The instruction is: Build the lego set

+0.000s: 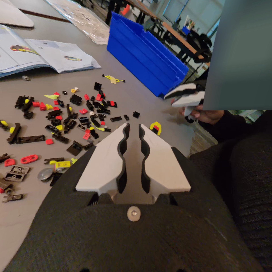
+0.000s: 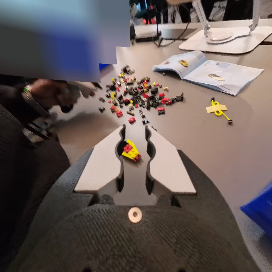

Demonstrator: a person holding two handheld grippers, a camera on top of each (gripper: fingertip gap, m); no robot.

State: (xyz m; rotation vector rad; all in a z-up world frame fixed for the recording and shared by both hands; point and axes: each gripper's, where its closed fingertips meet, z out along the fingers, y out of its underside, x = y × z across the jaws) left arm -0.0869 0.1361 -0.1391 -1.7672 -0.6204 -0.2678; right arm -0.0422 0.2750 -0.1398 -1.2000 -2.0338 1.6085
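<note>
A small yellow and red lego assembly (image 2: 130, 150) lies on the grey table (image 2: 191, 147), seen between the fingers of my right gripper (image 2: 135, 126), close to its left finger; the jaws are apart and hold nothing. In the left wrist view the assembly (image 1: 156, 128) lies just right of my left gripper (image 1: 134, 126), whose jaws stand a little apart and empty. A pile of black, red and yellow lego pieces (image 1: 73, 114) lies left of it and shows ahead in the right wrist view (image 2: 136, 95). The right gripper (image 1: 169, 100) is held in a hand farther right.
An open instruction booklet (image 1: 51, 56) (image 2: 213, 73) lies behind the pile. A blue bin (image 1: 144, 58) (image 2: 259, 209) stands at the table's side. A yellow string with tape (image 1: 113, 79) (image 2: 217, 109) lies apart. A white stand base (image 2: 220, 39) sits at the back. The gap from one gripper's tips to the other's is roughly 15 cm.
</note>
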